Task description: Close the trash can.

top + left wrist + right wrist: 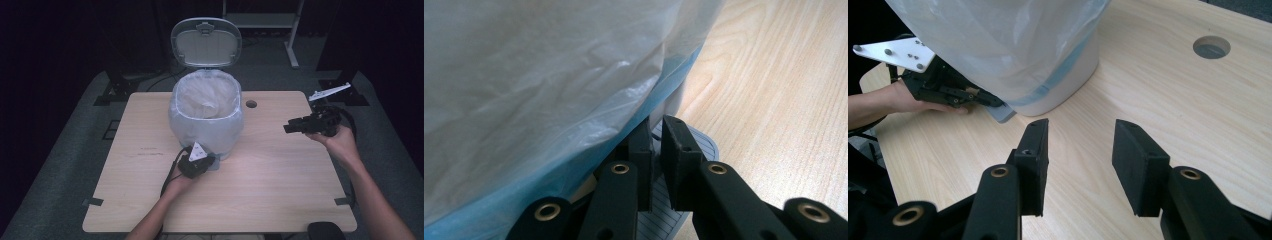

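We note the bin (206,117), lid up, lined with a white bag, its pedal (696,145) under the nearly closed left gripper (657,150); right gripper (1080,155) stands open, empty.

Pale wood-grain worktop (280,165), light beige with fine darker streaks; translucent white bag (206,100) over a bin (1068,75) of light grey with a blue band; grey ribbed pedal (704,150); grey lid (206,42) with a paler inner panel; matt black hand-held gripper (1080,150) with brass-coloured rivets; dark grey carpet (60,165)
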The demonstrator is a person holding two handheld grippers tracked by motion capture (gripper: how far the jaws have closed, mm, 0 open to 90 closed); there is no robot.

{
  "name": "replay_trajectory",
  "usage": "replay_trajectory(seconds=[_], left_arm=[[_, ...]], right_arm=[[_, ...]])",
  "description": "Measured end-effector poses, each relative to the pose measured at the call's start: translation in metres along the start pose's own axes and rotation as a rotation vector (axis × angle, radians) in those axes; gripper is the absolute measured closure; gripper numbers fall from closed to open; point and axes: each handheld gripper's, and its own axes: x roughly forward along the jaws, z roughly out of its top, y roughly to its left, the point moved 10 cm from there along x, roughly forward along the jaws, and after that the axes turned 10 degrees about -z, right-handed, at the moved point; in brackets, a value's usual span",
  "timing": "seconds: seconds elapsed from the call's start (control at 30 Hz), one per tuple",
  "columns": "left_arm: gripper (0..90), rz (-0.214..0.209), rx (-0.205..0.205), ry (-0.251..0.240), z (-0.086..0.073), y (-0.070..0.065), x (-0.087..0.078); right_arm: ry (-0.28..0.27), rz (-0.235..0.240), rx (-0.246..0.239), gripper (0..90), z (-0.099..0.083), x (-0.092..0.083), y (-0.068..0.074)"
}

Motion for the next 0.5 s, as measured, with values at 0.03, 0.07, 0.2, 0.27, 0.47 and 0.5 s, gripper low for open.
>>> replay_trajectory(seconds=[0.03, 0.07, 0.2, 0.27, 0.47, 0.5], left_arm=[[83.5, 0.0, 0.001, 0.002, 0.0, 0.0, 0.0], [83.4, 0.0, 0.001, 0.001, 0.0, 0.0, 0.0], [83.4, 0.005, 0.011, 0.002, 0.0, 0.001, -0.001], [83.4, 0.005, 0.009, 0.0, 0.0, 0.001, 0.0], [83.4, 0.005, 0.009, 0.0, 0.0, 0.001, 0.0], [83.4, 0.004, 0.009, -0.001, 0.0, 0.001, 0.0]], right_arm=[[0.0, -0.004, 0.001, 57.0, -0.002, 0.0, -0.001], [-0.003, -0.004, 0.003, 57.0, -0.004, 0.001, -0.001], [-0.008, -0.004, 0.009, 57.0, -0.012, 0.003, -0.002], [-0.008, -0.003, 0.018, 57.0, -0.017, 0.004, -0.003], [-0.008, -0.001, 0.035, 57.0, -0.027, 0.008, -0.006], [-0.007, 0.0, 0.038, 57.0, -0.028, 0.008, -0.007]])
